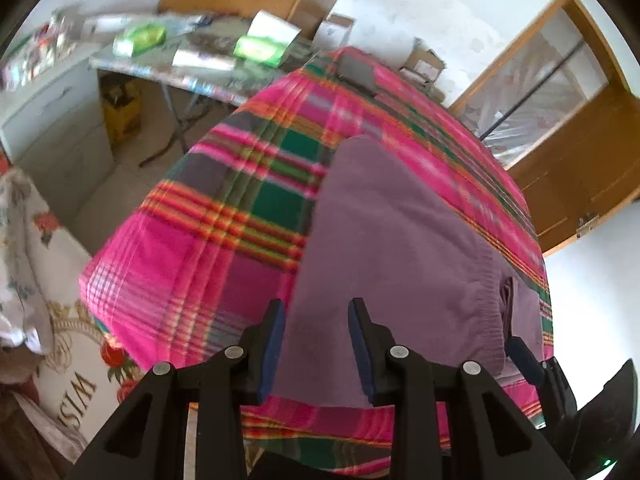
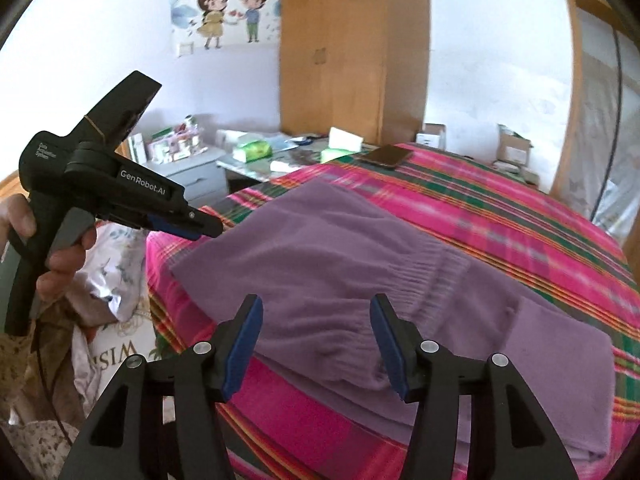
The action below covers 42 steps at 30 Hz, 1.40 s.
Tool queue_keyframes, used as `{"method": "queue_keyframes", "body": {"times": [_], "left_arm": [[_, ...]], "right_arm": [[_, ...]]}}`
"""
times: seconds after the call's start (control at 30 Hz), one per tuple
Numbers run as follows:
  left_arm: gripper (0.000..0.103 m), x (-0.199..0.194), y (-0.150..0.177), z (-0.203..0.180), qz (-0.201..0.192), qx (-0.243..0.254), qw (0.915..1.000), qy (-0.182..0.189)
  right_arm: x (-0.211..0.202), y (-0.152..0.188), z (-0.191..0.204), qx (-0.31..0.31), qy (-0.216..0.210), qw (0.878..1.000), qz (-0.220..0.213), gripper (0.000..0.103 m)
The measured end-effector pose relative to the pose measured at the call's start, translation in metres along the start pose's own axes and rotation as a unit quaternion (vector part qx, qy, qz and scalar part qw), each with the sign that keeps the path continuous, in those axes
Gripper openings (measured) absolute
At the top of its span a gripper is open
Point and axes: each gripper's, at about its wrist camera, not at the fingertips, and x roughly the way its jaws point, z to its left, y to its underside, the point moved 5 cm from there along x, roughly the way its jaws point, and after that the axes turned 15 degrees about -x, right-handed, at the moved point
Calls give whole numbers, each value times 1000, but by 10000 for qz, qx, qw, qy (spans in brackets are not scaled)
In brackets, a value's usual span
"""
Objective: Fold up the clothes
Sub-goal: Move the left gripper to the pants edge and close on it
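You have one purple garment lying on one bed with a plaid blanket, and one dark phone at the bed's far edge. You hold two grippers: left gripper, right gripper. Two green packs sit on the cluttered surface beyond.
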Motion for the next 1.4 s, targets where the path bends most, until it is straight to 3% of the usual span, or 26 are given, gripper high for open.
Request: {"method": "queue_keyframes", "body": {"times": [0.13,0.4,0.77,0.93,1.23,1.4], "left_arm": [[33,5,-8,11,37,-214,9997,125],[33,19,-10,18,505,-351,9968,502],[35,23,-12,14,767,-114,9943,731],[35,25,-11,9,973,-8,9917,843],[35,24,-18,6,1418,-329,9806,1315],[35,21,-20,3,1474,-307,9788,1392]], "right_arm": [[16,-11,19,-290,-203,9994,-36,58],[42,-22,44,-512,-544,9972,-58,58],[61,-24,72,-841,-761,9935,3,58],[68,-25,86,-1054,-740,9917,8,58],[79,-27,105,-1443,-408,9887,18,59],[86,-28,113,-1768,154,9841,28,59]]}}
